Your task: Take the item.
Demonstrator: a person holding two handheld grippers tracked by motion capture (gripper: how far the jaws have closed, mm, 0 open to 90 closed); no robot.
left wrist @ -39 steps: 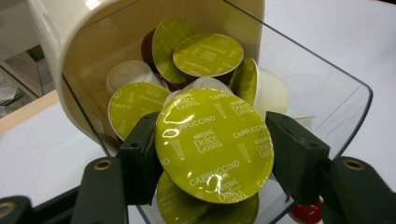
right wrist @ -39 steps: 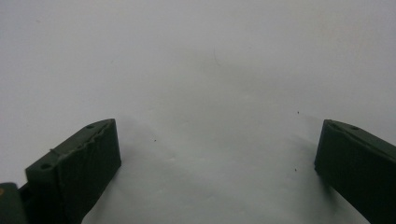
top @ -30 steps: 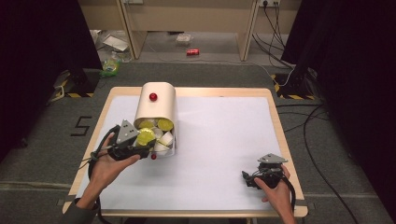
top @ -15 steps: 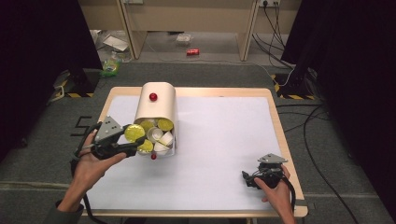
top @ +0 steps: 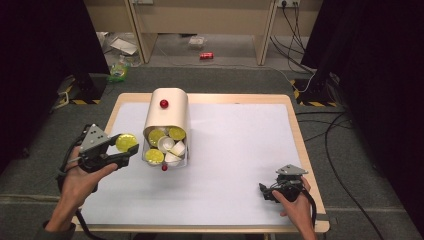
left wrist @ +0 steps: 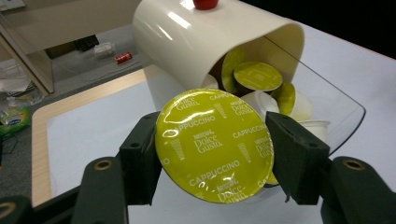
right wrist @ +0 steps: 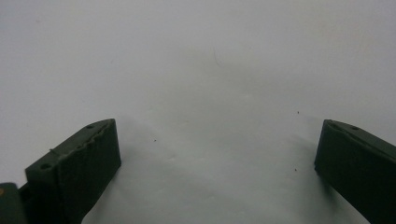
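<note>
With my left tool (top: 121, 150) clamped on the green capsule (left wrist: 215, 144), just left of the cream dispenser (top: 167, 117), I keep the foil level and clear of the rim while my right tool (top: 267, 191) rests wide.

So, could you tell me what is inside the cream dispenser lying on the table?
The cream dispenser holds coffee capsules at its open mouth, some showing yellow-green foil lids, others white cup bodies. How many more sit deeper is hidden by its opaque shell. The left gripper holds one capsule outside.
</note>
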